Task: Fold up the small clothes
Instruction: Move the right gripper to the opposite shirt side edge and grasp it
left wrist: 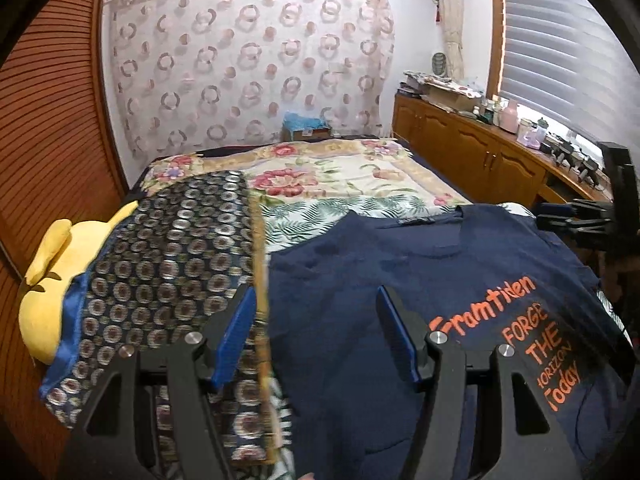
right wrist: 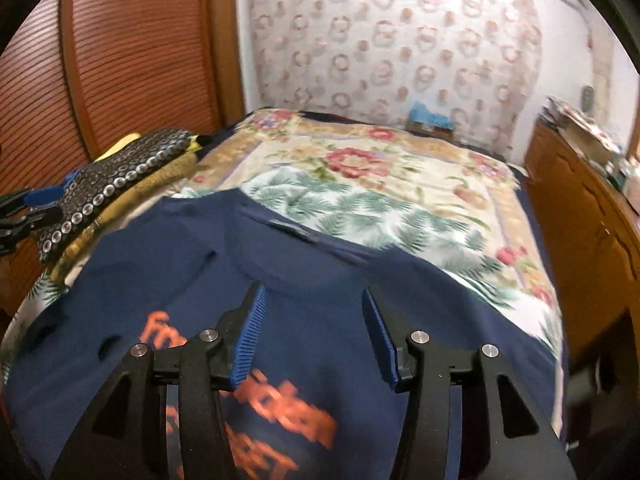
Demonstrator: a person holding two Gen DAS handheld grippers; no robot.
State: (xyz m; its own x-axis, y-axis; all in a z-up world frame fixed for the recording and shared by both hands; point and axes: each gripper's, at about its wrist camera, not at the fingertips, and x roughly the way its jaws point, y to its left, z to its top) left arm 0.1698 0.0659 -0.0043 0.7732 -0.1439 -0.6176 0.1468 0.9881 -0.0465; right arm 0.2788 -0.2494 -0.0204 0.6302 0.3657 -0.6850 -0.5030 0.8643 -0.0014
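A navy T-shirt (left wrist: 400,280) with orange lettering lies spread flat, print up, on the flowered bedspread (left wrist: 344,176). It also shows in the right wrist view (right wrist: 168,264), collar toward the far end. My left gripper (left wrist: 316,300) is open and empty above the shirt's left edge. My right gripper (right wrist: 314,300) is open and empty above the shirt's chest, just short of the collar. The right gripper's black body shows at the right edge of the left wrist view (left wrist: 580,220).
A dark patterned cushion (left wrist: 168,264) and a yellow plush toy (left wrist: 52,280) lie left of the shirt. A wooden cabinet (left wrist: 472,152) with clutter runs along the right. A slatted wooden door (right wrist: 120,48) stands at the left.
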